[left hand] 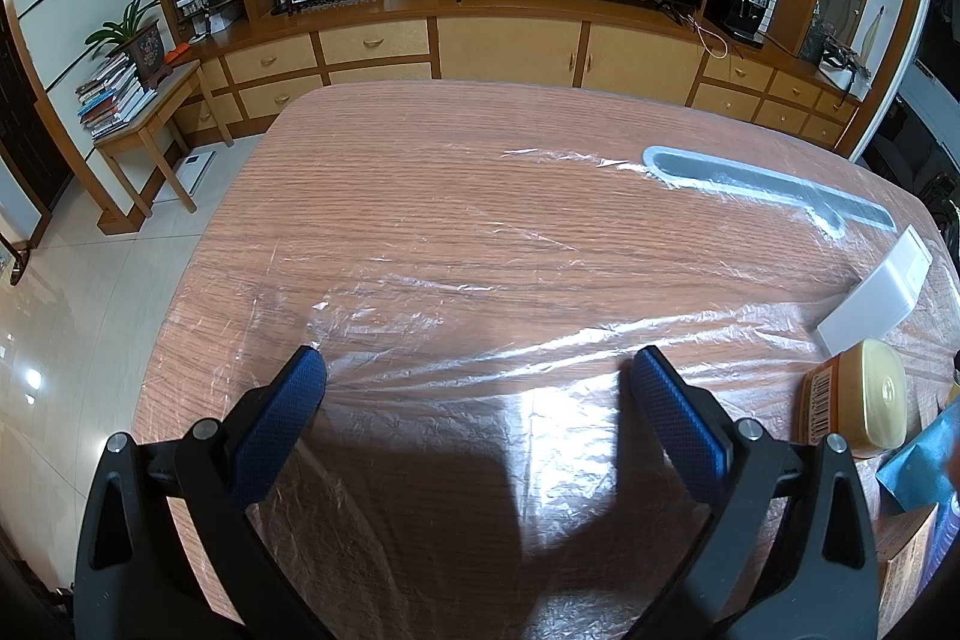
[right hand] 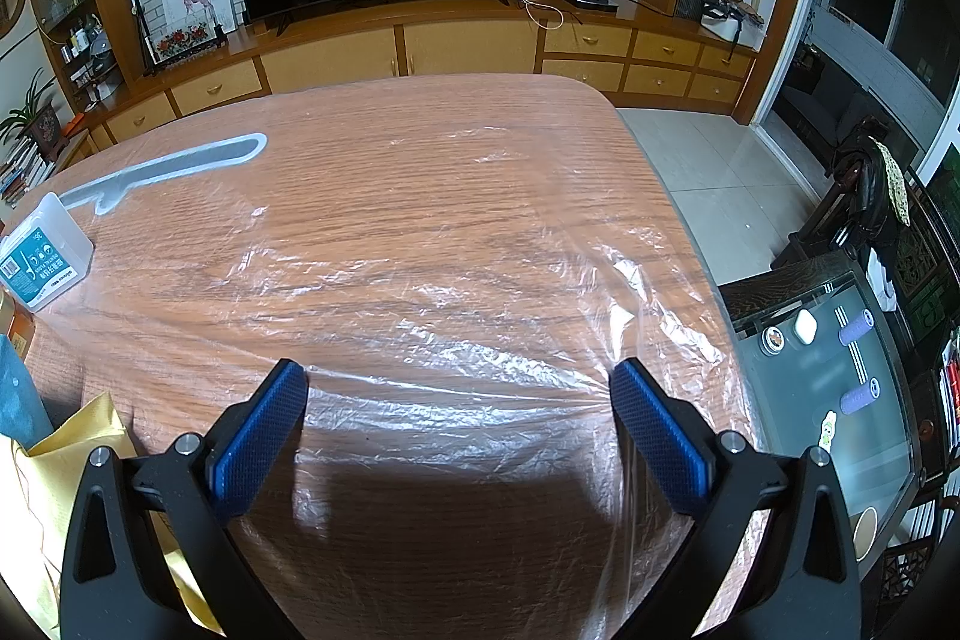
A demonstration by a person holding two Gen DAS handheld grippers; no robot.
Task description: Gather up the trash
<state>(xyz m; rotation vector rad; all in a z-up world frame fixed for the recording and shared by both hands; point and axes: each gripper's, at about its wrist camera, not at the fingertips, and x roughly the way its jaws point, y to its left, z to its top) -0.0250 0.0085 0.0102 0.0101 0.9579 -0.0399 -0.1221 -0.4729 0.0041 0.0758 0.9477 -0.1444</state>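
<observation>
Both the left gripper (left hand: 478,367) and the right gripper (right hand: 459,381) have their jaws wide apart and hold nothing, above a clear plastic sheet (right hand: 480,316) that lies crumpled on the wooden table (left hand: 420,148). Farther off lie a grey knife-shaped package (left hand: 762,184), a white box (right hand: 45,259) and a yellow jar (left hand: 864,397).

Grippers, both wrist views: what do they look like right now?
The left gripper and right gripper match: black plastic frames with triangular cutouts and silver pivot screws, jaws lined with blue textured pads. No cables, markings, hands or sleeves are visible.
</observation>
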